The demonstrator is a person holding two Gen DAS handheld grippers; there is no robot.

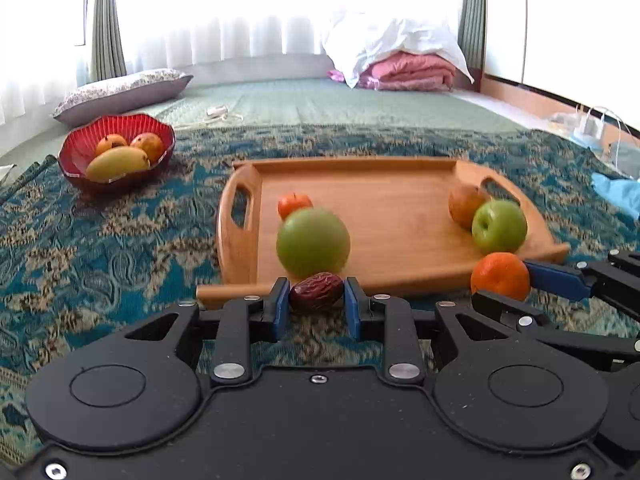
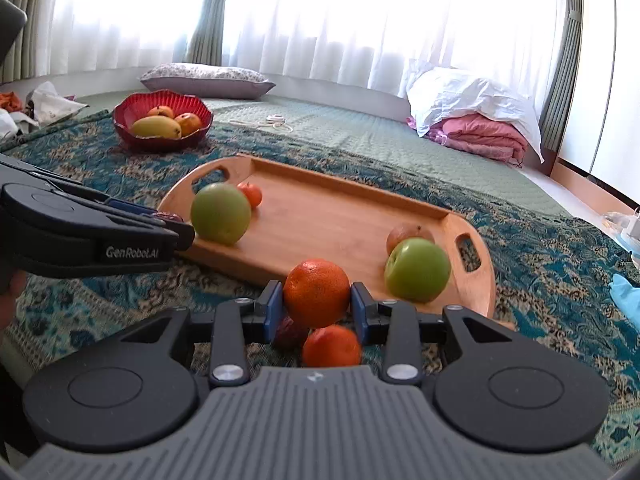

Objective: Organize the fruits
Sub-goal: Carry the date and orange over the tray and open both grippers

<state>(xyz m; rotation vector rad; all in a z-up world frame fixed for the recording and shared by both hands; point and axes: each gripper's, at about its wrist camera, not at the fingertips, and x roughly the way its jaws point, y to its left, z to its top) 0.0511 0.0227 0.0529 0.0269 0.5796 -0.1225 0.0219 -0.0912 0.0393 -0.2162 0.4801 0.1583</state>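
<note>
My left gripper [image 1: 316, 300] is shut on a dark red date [image 1: 317, 292], just in front of the wooden tray [image 1: 384, 216]. My right gripper [image 2: 317, 304] is shut on an orange [image 2: 317, 294], held at the tray's near edge [image 2: 332, 232]. On the tray lie a green apple [image 1: 313, 242] with a small tangerine [image 1: 294, 204] behind it at the left, and a second green apple [image 1: 499, 226] with a brownish fruit [image 1: 464, 204] at the right. Below the right gripper lie another orange [image 2: 332, 346] and a second date [image 2: 290, 334] on the cloth.
A red bowl [image 1: 76, 152] with a mango and two orange fruits stands at the back left. The patterned blue cloth [image 1: 100, 240] covers the bed. A pillow [image 1: 120, 92], folded pink bedding [image 1: 412, 72] and cables [image 1: 218, 114] lie behind.
</note>
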